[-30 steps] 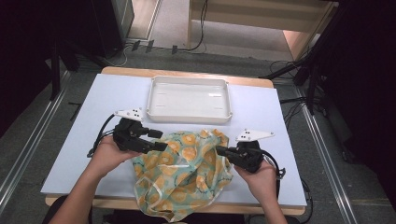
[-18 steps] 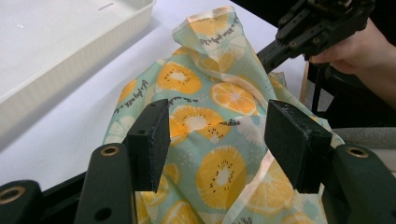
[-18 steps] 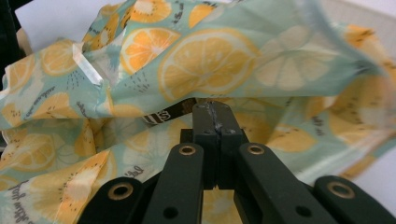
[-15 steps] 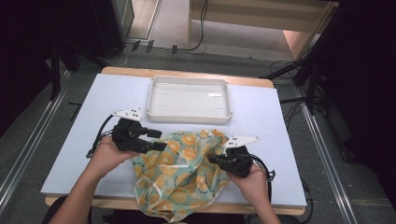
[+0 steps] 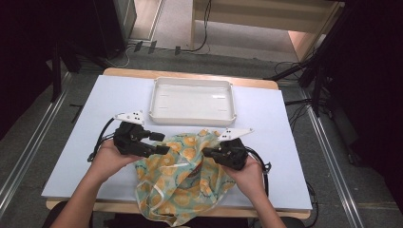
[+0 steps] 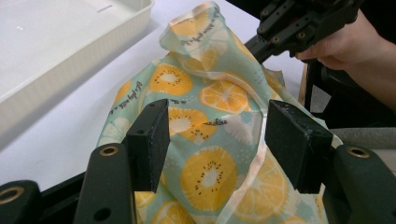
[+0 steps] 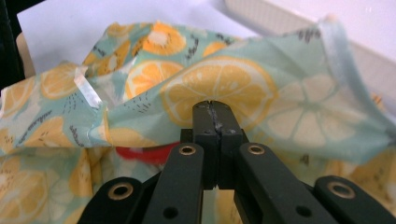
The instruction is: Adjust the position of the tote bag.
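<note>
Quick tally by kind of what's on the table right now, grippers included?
Cloth, citrus print: 1
Tray, white: 1
Grippers: 2, left gripper open over the cloth, right gripper with jaws together against the cloth
Red thing under the cloth, mostly hidden: 1
Total: 5

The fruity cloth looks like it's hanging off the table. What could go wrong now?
1. The cloth droops over the near table edge, so it might slide off if let go.
2. The right hand-held gripper is shut on one small fold, which could slip out when pulled.
3. The left hand-held gripper is open over the cloth, so it may grab several layers together. Something red peeks from underneath and might get dragged.
</note>
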{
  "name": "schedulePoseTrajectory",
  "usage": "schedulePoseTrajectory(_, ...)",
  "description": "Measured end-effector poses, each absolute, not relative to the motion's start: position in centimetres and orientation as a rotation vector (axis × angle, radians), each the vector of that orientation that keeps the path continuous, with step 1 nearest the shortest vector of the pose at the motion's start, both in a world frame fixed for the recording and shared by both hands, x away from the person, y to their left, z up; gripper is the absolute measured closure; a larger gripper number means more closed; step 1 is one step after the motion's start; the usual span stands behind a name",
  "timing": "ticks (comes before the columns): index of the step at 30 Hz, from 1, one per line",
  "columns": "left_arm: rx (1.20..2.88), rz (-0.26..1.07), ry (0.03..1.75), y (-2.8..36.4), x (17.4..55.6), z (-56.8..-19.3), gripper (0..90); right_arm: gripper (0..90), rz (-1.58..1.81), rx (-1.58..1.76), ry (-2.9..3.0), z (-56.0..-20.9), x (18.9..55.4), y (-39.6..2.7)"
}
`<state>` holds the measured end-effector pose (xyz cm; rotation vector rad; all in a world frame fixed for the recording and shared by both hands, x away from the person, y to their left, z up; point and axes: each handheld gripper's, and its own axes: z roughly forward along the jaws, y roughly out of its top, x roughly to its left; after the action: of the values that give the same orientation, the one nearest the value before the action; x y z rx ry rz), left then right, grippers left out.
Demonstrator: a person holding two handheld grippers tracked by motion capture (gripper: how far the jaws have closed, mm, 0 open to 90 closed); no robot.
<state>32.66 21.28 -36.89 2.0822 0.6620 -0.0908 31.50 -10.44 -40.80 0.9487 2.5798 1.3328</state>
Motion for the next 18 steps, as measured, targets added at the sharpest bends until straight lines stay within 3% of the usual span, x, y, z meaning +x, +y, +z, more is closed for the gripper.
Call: schedulePoseTrajectory(18,2.093,-0.103,0.667,21.1,32.1,-37.3,40.5,90.0,1.302,0.921,2.607,-40.8,34.1,-8.2)
